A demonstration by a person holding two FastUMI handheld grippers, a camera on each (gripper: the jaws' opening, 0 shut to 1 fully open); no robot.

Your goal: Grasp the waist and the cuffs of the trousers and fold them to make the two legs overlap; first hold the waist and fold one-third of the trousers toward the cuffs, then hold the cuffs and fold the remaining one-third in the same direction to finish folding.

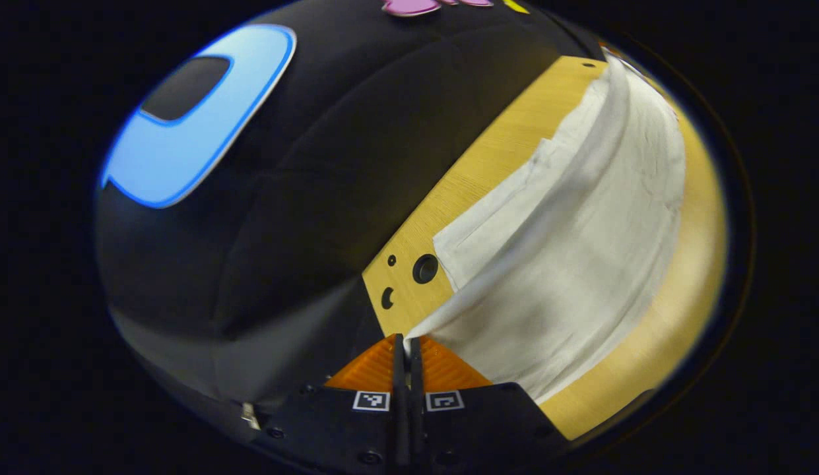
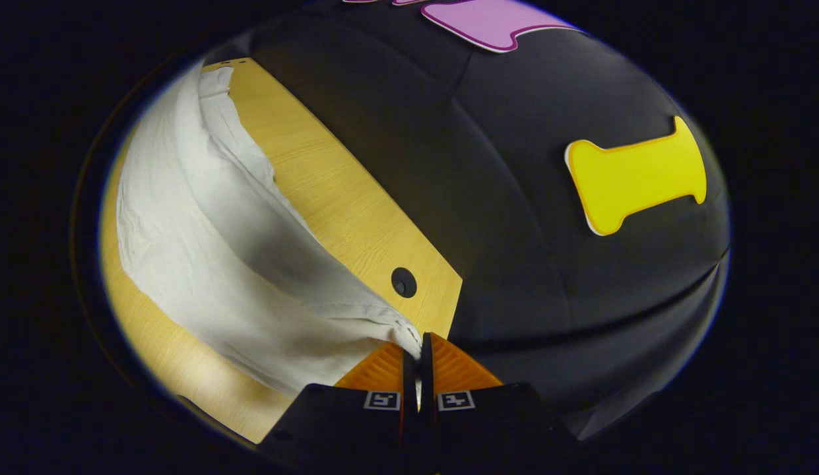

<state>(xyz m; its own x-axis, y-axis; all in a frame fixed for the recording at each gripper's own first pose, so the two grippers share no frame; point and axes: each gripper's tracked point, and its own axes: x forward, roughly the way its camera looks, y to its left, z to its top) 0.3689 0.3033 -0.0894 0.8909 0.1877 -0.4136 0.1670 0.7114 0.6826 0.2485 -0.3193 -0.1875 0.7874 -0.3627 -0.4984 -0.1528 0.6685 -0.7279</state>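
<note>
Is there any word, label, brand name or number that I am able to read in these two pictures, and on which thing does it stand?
None can be read.
Left gripper: two small square black-and-white code markers on its body, patterns only, no letters or digits.
Right gripper: two like markers, also no readable text.
Trousers: plain white cloth, no label visible.
Table: bare wood with holes, no print.

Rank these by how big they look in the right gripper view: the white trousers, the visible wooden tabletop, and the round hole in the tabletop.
1. white trousers, the largest by area, though lifted nearer the camera by the right gripper.
2. wooden tabletop, counting only its uncovered parts.
3. round hole, far the smallest.
</note>
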